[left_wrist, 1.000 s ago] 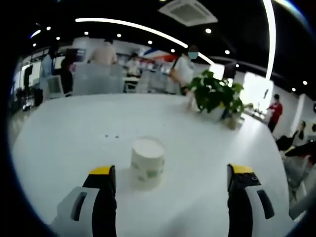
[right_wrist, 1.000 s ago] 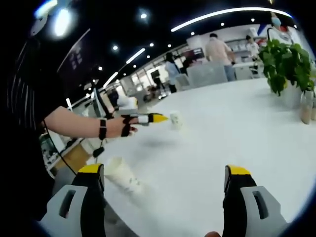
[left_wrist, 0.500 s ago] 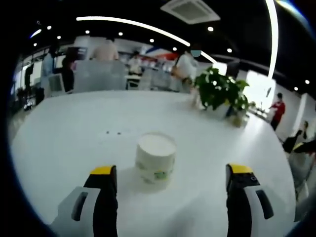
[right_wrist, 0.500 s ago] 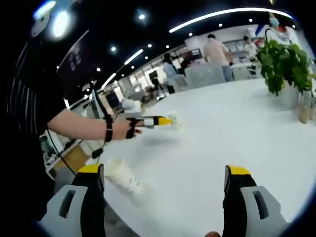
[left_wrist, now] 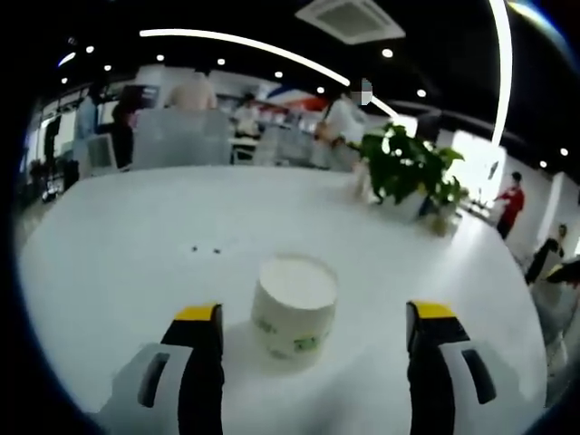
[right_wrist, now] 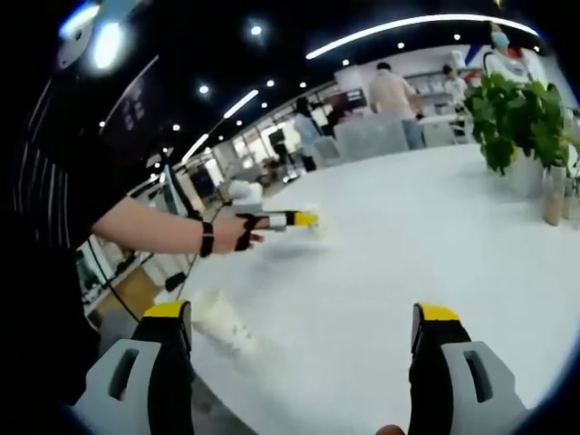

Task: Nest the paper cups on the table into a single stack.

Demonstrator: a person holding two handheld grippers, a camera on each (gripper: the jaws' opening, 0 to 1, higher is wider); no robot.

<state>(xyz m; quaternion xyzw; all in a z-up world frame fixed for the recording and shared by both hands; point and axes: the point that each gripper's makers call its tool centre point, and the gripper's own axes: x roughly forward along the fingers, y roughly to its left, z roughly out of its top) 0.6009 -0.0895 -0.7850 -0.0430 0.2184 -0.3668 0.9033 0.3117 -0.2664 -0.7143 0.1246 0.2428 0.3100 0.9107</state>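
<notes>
Left gripper view. Item: left hand-held gripper (left_wrist: pixel 304 317), black jaws with yellow tips, held wide apart. Between the jaws, slightly nearer the left one, stands an upright white paper cup with green print (left_wrist: pixel 293 306), mouth up, on the broad white bench (left_wrist: pixel 136 236). The jaws flank the cup without touching it; the spread is judged to be set so that the cup can be enclosed and clamped. Two small dark specks (left_wrist: pixel 205 247) are noted on the bench beyond the cup. Further ahead and to the right, a green potted plant (left_wrist: pixel 408 172) stands near the far edge of the bench. People and grey chairs are seen beyond the bench, blurred.

Right gripper view. Item: right hand-held gripper (right_wrist: pixel 299 349), same pattern, jaws held wide apart with nothing between them. Just ahead of its left jaw, a second white paper cup with faint green print (right_wrist: pixel 220 319) lies tipped on its side on the bench, near the bench edge; it is blurred, and the direction of its mouth cannot be told. Further ahead and to the left, the person's hand (right_wrist: pixel 237 234) carries the left hand-held gripper, whose yellow tip meets the upright cup there. The empty spread of the right jaws is judged to suit the lying cup, taken as the next pickup for nesting. No stack is formed yet.
</notes>
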